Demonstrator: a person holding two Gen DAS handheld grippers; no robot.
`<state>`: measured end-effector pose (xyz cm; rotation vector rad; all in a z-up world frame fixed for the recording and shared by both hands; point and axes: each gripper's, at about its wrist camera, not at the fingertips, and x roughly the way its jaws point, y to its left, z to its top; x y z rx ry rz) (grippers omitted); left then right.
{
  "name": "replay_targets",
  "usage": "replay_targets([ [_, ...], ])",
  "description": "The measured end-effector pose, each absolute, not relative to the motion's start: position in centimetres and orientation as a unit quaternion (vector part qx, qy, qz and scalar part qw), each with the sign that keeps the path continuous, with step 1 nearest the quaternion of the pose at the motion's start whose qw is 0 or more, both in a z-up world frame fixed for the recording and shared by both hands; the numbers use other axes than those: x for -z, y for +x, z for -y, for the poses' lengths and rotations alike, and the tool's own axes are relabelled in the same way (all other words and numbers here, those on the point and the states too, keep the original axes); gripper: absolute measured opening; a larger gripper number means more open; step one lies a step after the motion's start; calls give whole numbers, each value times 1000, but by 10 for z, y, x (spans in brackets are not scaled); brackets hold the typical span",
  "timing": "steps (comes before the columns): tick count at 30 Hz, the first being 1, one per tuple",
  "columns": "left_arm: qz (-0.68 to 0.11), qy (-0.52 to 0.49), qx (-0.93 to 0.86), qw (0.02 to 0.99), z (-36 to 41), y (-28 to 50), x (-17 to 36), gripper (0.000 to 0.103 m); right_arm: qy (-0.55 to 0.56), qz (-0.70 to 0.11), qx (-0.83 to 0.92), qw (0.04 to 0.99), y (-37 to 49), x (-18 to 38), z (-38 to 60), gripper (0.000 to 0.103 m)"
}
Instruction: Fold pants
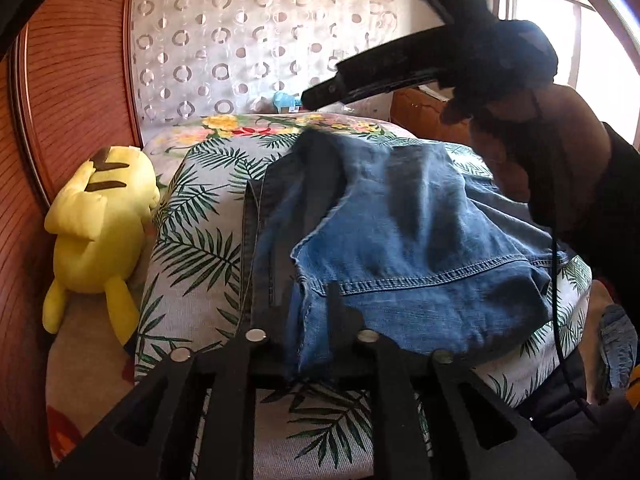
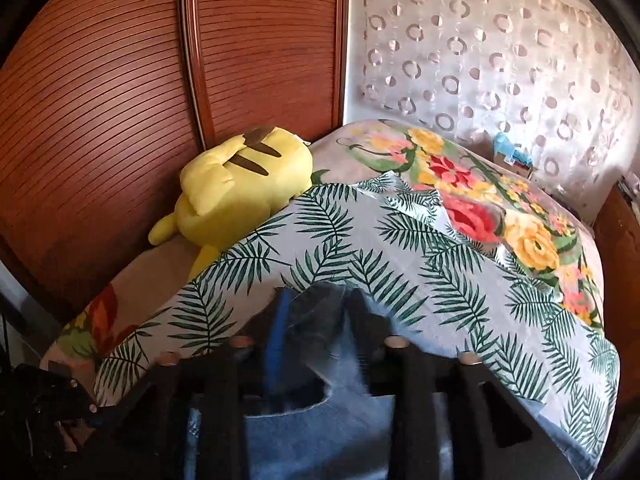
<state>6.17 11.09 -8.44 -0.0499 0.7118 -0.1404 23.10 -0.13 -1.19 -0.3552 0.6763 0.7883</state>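
Note:
Blue jeans [image 1: 400,240] lie folded in a heap on the leaf-print bedspread [image 1: 192,240], with a darker denim layer along their left side. In the left wrist view my left gripper [image 1: 304,296] is at the near edge of the jeans. Its jaws stand slightly apart with a denim fold hanging between them. My right gripper [image 1: 320,96], held in a person's hand [image 1: 560,152], hovers over the far end of the jeans. In the right wrist view that gripper [image 2: 320,304] is open, and the jeans [image 2: 320,420] lie loose between and below its fingers.
A yellow plush toy [image 1: 100,220] lies on the bed's left side against the wooden slatted wardrobe [image 1: 72,80]. A floral blanket [image 2: 500,220] covers the far end of the bed. A curtain with a ring pattern [image 1: 240,40] hangs behind, and a bright window [image 1: 600,40] is at the right.

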Motion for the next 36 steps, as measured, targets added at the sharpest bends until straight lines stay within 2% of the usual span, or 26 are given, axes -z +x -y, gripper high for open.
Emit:
replay_targets([
  [1,-348,-25,62,935,-112,62,85,22,-165,-319,-376,854,231,11,4,48],
  [4,-347,-24,54,936,-113,62,84,30,-165,-296,-364,868,226,10,14,49],
  [6,-344,-27,55,937,-114,61,83,45,-165,-284,-359,873,219,8,25,49],
  [13,-339,-30,59,938,-109,62,81,46,-178,-257,-338,888,189,15,85,49],
  [25,-327,-26,83,941,-77,62,78,46,-118,-316,-302,892,125,66,191,49],
  [36,-353,-12,87,932,-59,70,96,46,-95,-362,-311,873,91,92,204,48],
])
